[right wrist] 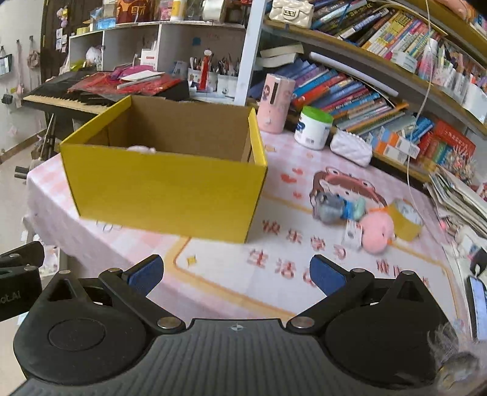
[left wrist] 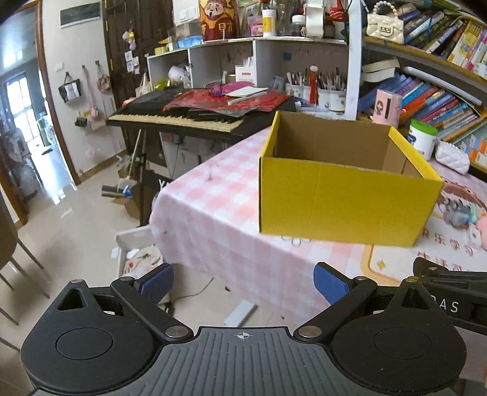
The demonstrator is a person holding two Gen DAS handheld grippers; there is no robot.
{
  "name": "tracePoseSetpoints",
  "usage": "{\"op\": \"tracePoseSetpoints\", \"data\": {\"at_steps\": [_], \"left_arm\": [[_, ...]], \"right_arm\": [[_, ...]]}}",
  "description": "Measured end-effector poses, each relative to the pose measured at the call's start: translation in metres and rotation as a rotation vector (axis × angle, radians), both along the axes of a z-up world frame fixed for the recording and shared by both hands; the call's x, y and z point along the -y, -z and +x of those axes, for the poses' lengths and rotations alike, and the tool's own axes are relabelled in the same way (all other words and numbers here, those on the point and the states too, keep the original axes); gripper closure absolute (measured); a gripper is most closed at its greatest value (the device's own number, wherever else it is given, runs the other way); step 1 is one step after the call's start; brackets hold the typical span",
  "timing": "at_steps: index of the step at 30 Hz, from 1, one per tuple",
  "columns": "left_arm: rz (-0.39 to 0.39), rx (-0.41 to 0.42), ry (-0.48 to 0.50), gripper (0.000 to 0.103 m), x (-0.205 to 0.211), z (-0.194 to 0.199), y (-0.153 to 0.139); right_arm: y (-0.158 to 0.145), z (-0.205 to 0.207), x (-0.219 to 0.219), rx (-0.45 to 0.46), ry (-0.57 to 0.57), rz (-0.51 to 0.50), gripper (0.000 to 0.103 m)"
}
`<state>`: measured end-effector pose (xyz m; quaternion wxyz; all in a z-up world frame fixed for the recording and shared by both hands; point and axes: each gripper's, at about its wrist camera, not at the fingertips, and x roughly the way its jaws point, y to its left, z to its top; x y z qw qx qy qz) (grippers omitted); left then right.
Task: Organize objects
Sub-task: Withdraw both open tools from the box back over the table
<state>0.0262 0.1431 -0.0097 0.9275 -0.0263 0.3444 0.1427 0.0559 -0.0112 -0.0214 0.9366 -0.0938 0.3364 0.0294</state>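
Right tongs gape empty over the table, yellow box ahead.

1. The mat on the table carries large red Chinese characters; "快乐学习" and "生活" can be read, the rest is blurred.
2. The red figure canister on the shelf top shows "财".
3. The other gripper's black body, at the left wrist view's right edge, shows white letters "AS".

Glossy pale tiled floor catching daylight from a glazed door at far left; white wall hung with small bags; dark keyboard piano on a stand; white cubby shelf behind; crowded bookshelves curving along the right; table under pink checked cloth
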Motion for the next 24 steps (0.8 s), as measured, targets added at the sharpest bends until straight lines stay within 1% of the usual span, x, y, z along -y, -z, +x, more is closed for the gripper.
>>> {"op": "tracePoseSetpoints", "data": {"at_steps": [6,12,19,24], "left_arm": [[0.002,-0.008,0.023,0.003,0.002,-0.021,0.000],[0.007,-0.018,0.059,0.003,0.009,-0.032,0.003],[0.009,-0.044,0.139,0.003,0.031,-0.035,0.008],[0.018,-0.044,0.210,0.003,0.051,-0.032,0.008]], "right_arm": [[0.004,-0.027,0.004,-0.019,0.032,0.003,0.000],[0.006,-0.046,0.011,-0.026,0.064,-0.007,0.000],[0.011,-0.062,0.030,-0.044,0.126,-0.016,0.000],[0.011,-0.066,0.049,-0.049,0.194,-0.019,0.000]]}}
